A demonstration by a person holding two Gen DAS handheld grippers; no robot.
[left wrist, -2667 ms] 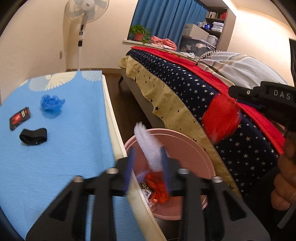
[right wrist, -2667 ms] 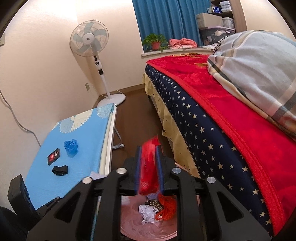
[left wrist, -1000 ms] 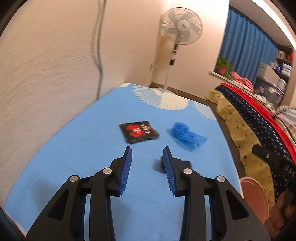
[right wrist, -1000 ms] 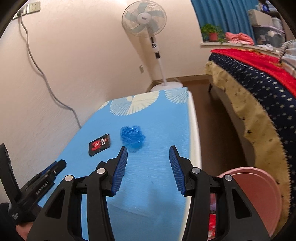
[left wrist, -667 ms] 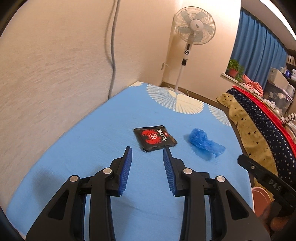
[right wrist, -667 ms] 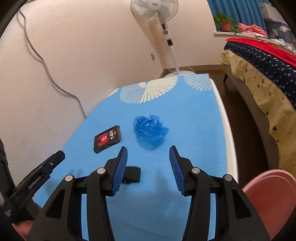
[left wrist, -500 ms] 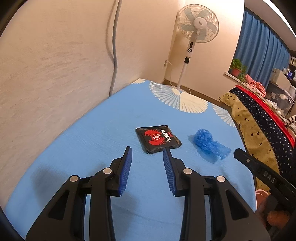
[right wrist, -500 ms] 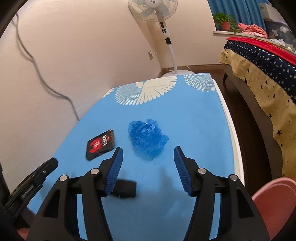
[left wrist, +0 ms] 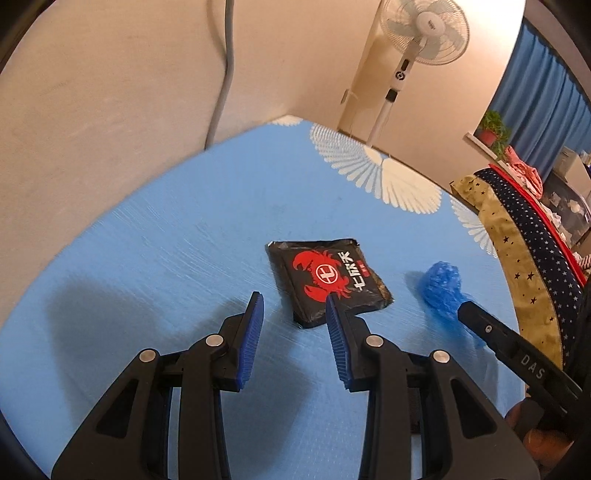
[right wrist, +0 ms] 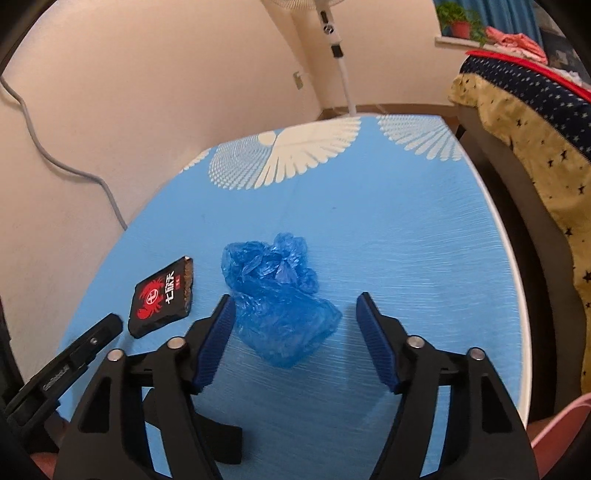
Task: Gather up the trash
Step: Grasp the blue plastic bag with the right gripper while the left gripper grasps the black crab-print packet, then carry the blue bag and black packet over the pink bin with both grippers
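A black snack packet with a red crab print (left wrist: 327,277) lies on the blue table cover (left wrist: 184,258). My left gripper (left wrist: 293,301) is open just short of it, its right fingertip at the packet's near edge. A crumpled blue plastic bag (right wrist: 277,291) lies to the packet's right; it also shows in the left wrist view (left wrist: 441,291). My right gripper (right wrist: 295,301) is open wide, and the bag's near end lies between its fingers. The packet also shows in the right wrist view (right wrist: 162,295). A black object (right wrist: 229,443) lies partly hidden under my right gripper.
A pink bin rim (right wrist: 561,421) shows at the lower right, beside the table. A bed with a starred cover (right wrist: 535,110) stands to the right across a floor gap. A standing fan (left wrist: 424,33) and a wall cable (left wrist: 221,74) are behind the table.
Both grippers have dropped their earlier trash, swung from the bin to the table and moved forward. The left closed in on the packet, the right on the blue bag, and the right opened wider.
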